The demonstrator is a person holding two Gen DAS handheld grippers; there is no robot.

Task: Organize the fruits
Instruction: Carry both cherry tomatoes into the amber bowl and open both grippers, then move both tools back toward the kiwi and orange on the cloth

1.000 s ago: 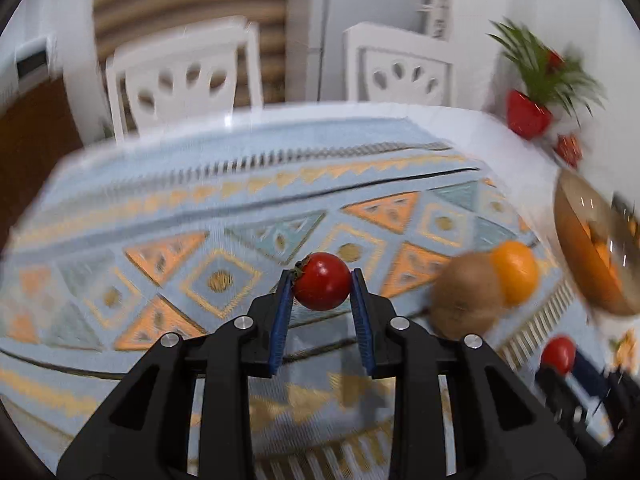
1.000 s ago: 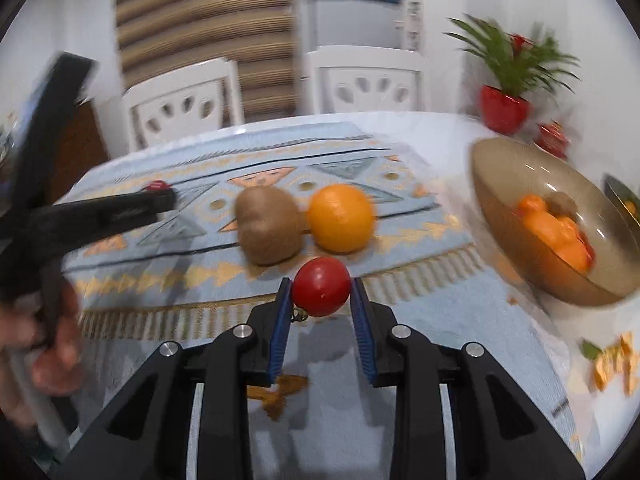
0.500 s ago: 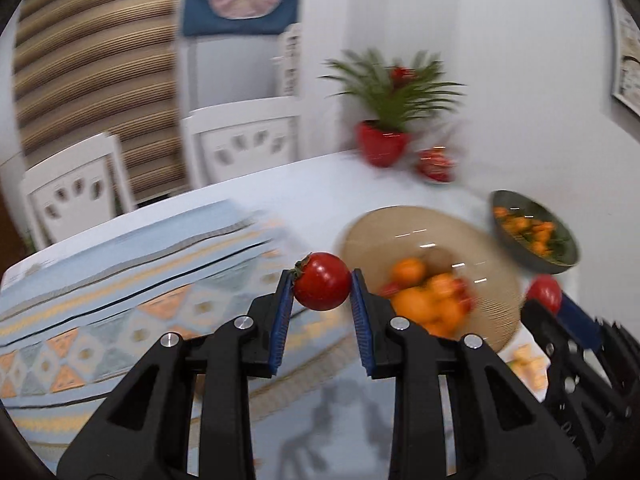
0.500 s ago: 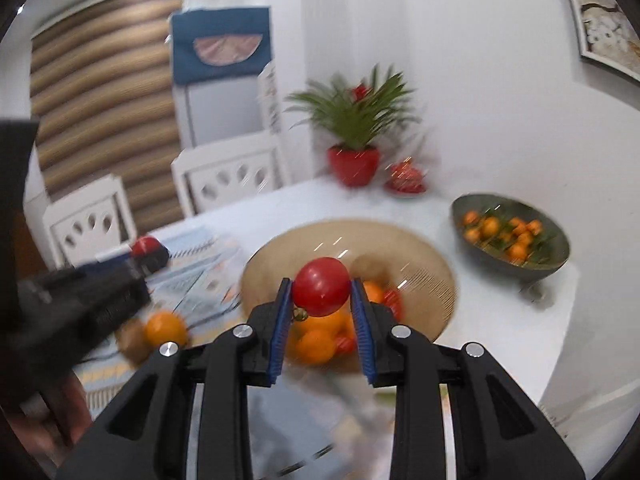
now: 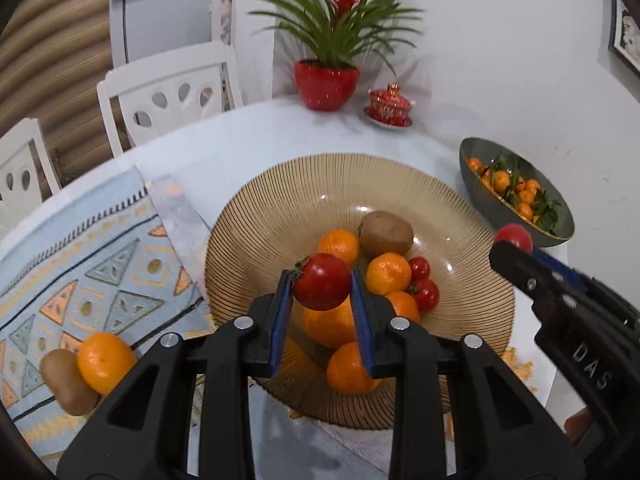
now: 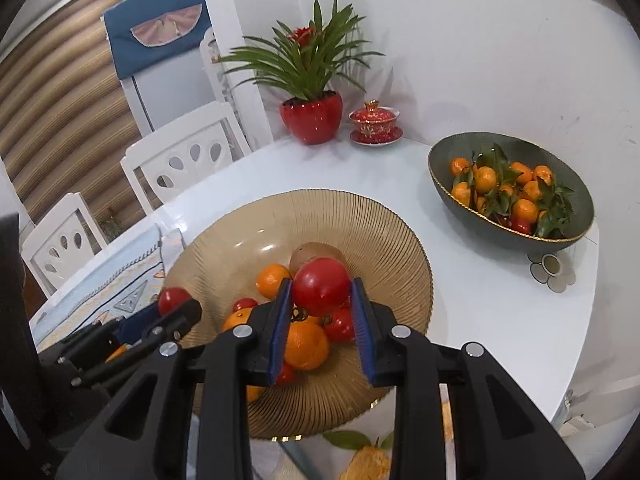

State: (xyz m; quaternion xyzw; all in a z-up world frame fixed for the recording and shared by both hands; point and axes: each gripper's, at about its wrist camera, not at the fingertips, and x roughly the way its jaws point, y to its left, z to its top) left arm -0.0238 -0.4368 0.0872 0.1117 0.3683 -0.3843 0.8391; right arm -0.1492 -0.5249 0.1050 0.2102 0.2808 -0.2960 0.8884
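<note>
Both arms sit over the amber bowl, which stands on the bench near its right edge, just past the patterned runner. The left hand-held gripper is clamped on a tomato above the fruit pile at the bowl's middle. The right hand-held gripper grips its own tomato over the same pile (a kiwi directly behind it). The drop target lies straight below each; round fruit gives no long axis. The right one seems slightly nearer the far rim.

White table under amber bowl, runner.
</note>
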